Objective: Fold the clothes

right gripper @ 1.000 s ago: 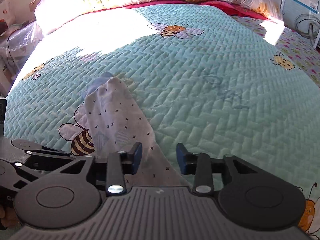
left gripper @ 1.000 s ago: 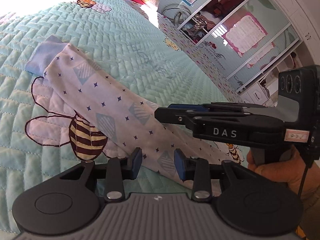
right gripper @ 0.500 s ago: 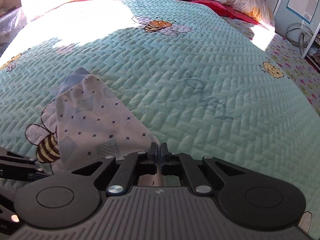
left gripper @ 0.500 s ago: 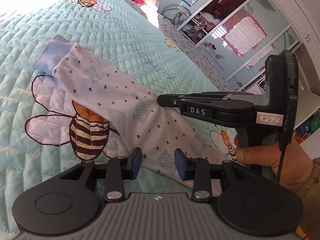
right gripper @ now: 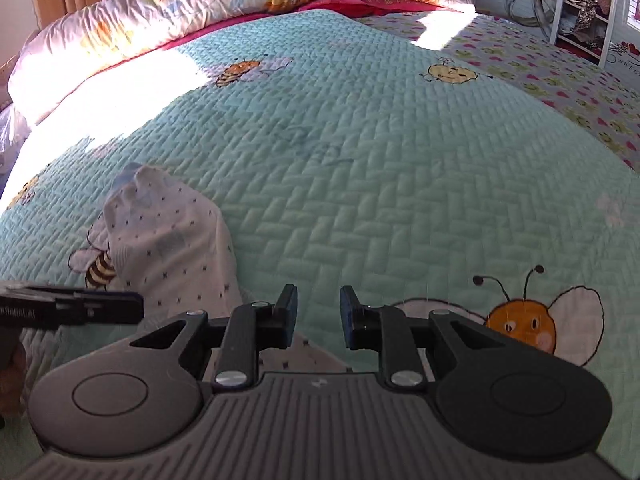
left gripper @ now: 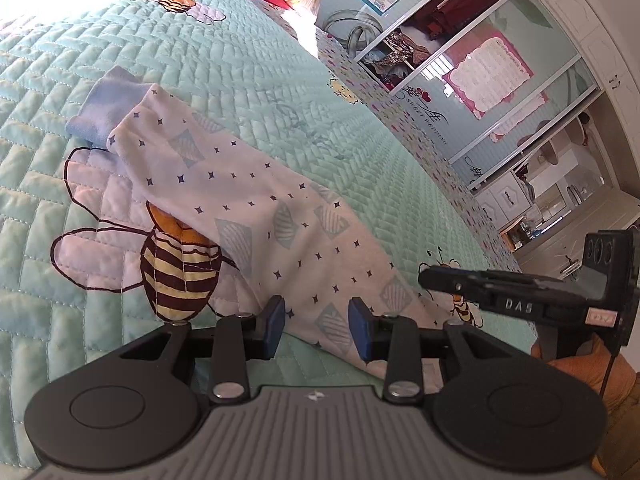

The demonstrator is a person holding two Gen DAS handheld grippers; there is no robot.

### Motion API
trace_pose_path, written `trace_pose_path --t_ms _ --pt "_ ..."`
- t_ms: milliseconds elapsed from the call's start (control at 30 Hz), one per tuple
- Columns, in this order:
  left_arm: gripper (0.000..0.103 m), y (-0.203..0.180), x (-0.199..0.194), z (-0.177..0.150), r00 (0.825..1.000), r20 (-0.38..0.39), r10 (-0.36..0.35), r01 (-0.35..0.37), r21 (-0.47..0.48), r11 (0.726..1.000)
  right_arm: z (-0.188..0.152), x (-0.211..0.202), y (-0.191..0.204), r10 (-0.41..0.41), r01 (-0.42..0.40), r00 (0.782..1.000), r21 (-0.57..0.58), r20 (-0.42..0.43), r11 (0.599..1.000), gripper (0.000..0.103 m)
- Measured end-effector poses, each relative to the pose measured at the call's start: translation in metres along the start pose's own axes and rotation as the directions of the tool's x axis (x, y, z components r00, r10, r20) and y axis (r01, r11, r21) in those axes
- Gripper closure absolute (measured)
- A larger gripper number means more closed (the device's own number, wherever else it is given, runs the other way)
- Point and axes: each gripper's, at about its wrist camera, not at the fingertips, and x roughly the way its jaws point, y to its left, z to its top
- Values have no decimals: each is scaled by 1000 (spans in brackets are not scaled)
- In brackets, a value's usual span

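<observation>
Bed: a mint quilt point(right gripper: 400, 168) with bee pictures covers it.
Garment: white starred trousers point(left gripper: 256, 216) lie flat along the quilt, blue cuff point(left gripper: 104, 108) at the far end.
Left tongs point(left gripper: 316, 320): level, low over the near hem, fingers apart, empty.
Right tongs point(right gripper: 319, 316): level beside the cloth's edge, fingers apart, empty.

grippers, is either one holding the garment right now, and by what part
Nothing is held. The left gripper and the right gripper are both open, with the star-print garment lying loose on the quilt.
</observation>
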Motion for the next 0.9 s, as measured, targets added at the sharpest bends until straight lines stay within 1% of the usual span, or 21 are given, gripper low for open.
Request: trace_pose_path --t_ms 67,200,233,267,300,333,367,433,467,600,633,667,700,733,767,833,867,900 --pt "65 0 0 0 1000 3 0 0 3 1000 -10 10 6 15 -17 999 -41 -41 999 79" --pt "65 -1 1 -1 1000 7 4 -4 14 1000 -12 14 11 45 -48 997 -48 -68 998 80" --pt "65 -1 1 -2 1000 8 5 -5 17 1000 -12 15 12 52 -56 996 -49 -74 997 85" --pt "65 -1 0 -2 1000 8 5 -5 18 1000 -12 14 13 43 -46 997 -53 -70 997 89" --pt "65 -1 0 -1 1000 8 5 -5 20 1000 -11 13 15 31 -35 997 -59 -66 998 97" --pt "65 -1 0 -2 1000 8 5 -5 20 1000 -11 11 16 20 -24 998 -64 -61 998 100" --pt "65 0 0 -2 1000 8 4 -4 19 1000 -11 10 18 8 -12 998 -69 -56 998 100" --pt "65 0 0 -1 1000 7 3 -4 19 1000 -11 9 9 -67 67 998 -19 -21 998 101" --pt "65 0 0 -1 1000 6 3 -3 19 1000 -13 8 1 -89 89 996 16 -7 996 101" --pt "65 1 0 -1 1000 4 -1 1 9 1000 -18 14 -10 -93 90 995 118 22 989 100" --pt "65 2 -1 0 1000 5 -4 4 1 1000 -19 12 -12 -118 113 992 146 31 983 100" --pt "65 2 -1 0 1000 5 -8 8 -8 1000 -19 10 -13 -147 138 988 174 40 975 98" --pt "65 5 -4 1 1000 16 -10 11 -34 999 -19 6 -14 -179 164 982 203 56 965 95" --pt "65 8 -7 2 999 31 -11 13 -64 998 -20 1 -15 -195 171 978 249 73 953 90" --pt "65 11 -11 4 999 45 -12 16 -95 995 -21 -5 -15 -190 152 977 309 97 939 90" --pt "63 23 -22 8 996 87 17 -4 -146 989 -26 -16 -12 -126 53 980 404 156 913 89" --pt "60 29 -29 10 994 108 34 -15 -171 985 -27 -18 -5 -89 2 980 439 178 898 89" --pt "57 35 -35 13 990 129 52 -26 -196 980 -27 -17 5 -46 -45 981 450 190 892 89"
